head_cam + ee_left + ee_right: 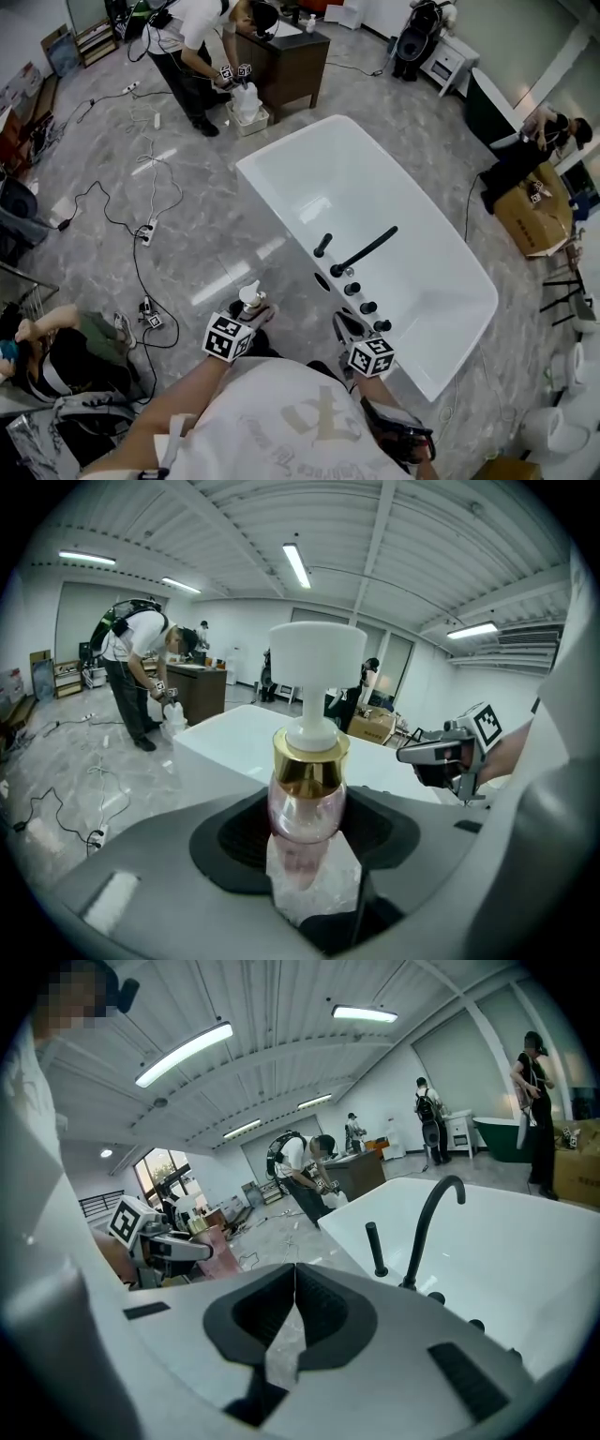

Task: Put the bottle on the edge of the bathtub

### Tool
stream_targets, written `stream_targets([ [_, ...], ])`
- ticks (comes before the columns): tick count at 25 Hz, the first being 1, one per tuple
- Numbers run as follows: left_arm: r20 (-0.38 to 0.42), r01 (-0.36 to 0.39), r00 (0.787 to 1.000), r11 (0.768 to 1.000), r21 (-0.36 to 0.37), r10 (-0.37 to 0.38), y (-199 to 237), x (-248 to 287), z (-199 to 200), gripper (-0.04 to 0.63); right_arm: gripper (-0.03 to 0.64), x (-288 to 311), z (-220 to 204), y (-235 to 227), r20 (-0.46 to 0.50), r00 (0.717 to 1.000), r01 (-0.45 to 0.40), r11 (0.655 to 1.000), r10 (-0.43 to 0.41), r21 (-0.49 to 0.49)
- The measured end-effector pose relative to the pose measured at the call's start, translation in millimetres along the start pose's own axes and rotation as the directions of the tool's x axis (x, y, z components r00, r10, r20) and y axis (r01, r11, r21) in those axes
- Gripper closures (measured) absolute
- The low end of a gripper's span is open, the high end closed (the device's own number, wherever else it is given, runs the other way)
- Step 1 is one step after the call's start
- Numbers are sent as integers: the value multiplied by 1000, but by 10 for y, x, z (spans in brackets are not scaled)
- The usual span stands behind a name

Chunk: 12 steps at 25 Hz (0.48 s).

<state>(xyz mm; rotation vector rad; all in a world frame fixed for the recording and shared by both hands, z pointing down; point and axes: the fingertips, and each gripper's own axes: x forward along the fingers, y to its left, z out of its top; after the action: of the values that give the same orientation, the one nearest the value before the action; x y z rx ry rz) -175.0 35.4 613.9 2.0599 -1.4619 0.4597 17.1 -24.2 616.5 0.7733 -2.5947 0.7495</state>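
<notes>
my left gripper (258, 317) pinching the bottle (307, 803), upright | bathtub rim (286, 214) just to its right | right gripper (295, 1288) pressed together, empty

A: Floor?
B: Grey marbled floor (94, 169), glossy. White power strip (147, 232) on black cable at 9 o'clock.
A: Furniture?
B: Dark wooden cabinet (291, 66) at 12 o'clock, small white cabinet (448, 61) at 1, cardboard box (530, 216) at 3.
A: Light?
B: Strip lights (297, 564) on a white ribbed ceiling (234, 527). Right tool's view: window (159, 1168) at 9 o'clock.
</notes>
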Motion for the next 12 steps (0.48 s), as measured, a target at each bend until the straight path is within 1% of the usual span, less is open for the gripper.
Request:
stream_targets([
  [7,-24,45,999,999,6,-45,367,15,-46,379,611,339,153,18,35,997,70,997,-70,26],
  [12,-41,48,998,999,8,-48,564,-11,-62,379,611,477,239,122,44,996,76,997,-76,17],
])
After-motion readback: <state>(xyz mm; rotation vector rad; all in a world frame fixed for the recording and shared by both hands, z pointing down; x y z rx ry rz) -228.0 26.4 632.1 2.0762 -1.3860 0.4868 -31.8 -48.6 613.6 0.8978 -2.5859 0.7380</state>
